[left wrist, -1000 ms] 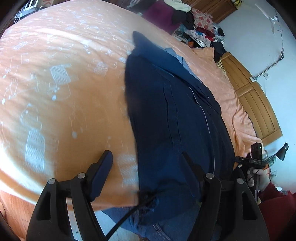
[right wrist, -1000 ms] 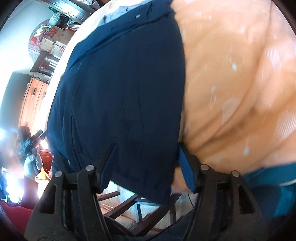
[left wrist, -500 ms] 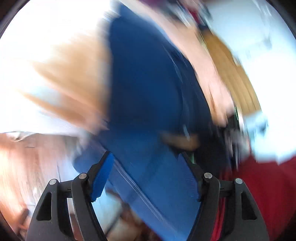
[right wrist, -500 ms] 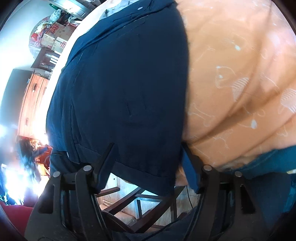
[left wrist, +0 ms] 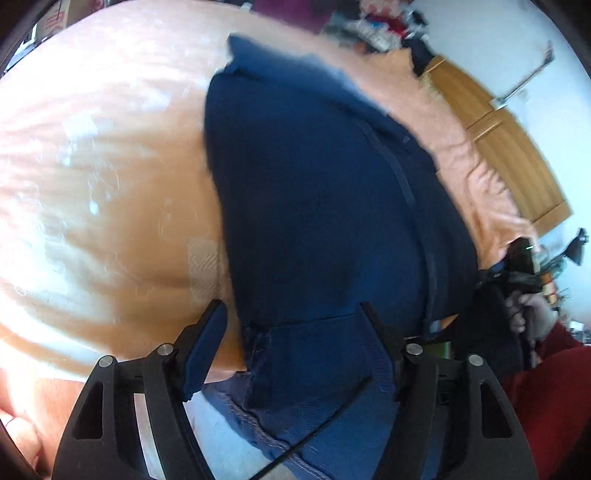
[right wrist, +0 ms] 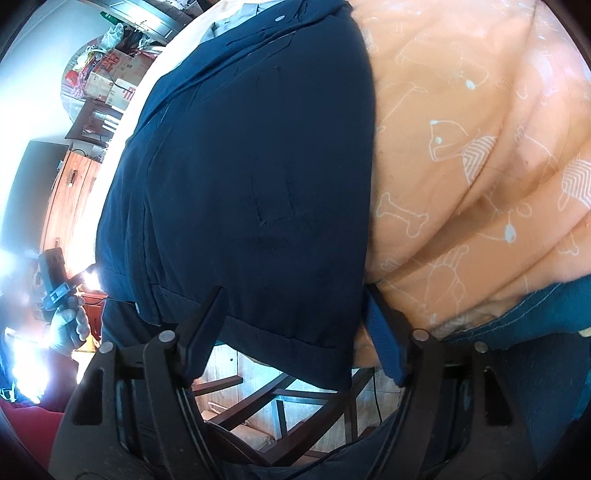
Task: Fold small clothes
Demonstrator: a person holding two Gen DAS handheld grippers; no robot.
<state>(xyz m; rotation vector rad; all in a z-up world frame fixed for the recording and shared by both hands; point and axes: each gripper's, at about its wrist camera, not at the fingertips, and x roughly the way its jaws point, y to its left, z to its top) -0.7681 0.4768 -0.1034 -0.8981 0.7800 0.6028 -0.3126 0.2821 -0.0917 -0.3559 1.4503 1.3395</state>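
Observation:
A dark navy garment [left wrist: 317,206] lies lengthwise on an orange bed cover [left wrist: 103,177], its collar end far away and its hem hanging over the near edge. My left gripper [left wrist: 291,343] is open at the garment's near left corner, the hem between its spread blue-padded fingers. In the right wrist view the same garment [right wrist: 251,155] fills the centre. My right gripper [right wrist: 295,328] is open at the near right corner, its jaws on either side of the hem edge.
The orange printed cover [right wrist: 472,155] spreads to the right. A wooden chair frame [right wrist: 280,402] stands below the bed edge. A hand in a red sleeve holds the other gripper [left wrist: 524,280]. A wooden wardrobe [left wrist: 517,147] and a clothes pile [left wrist: 376,26] stand at the back.
The left gripper swung with heavy blur half a second ago and is back at the garment's near left corner, a little closer. The right gripper has hardly moved.

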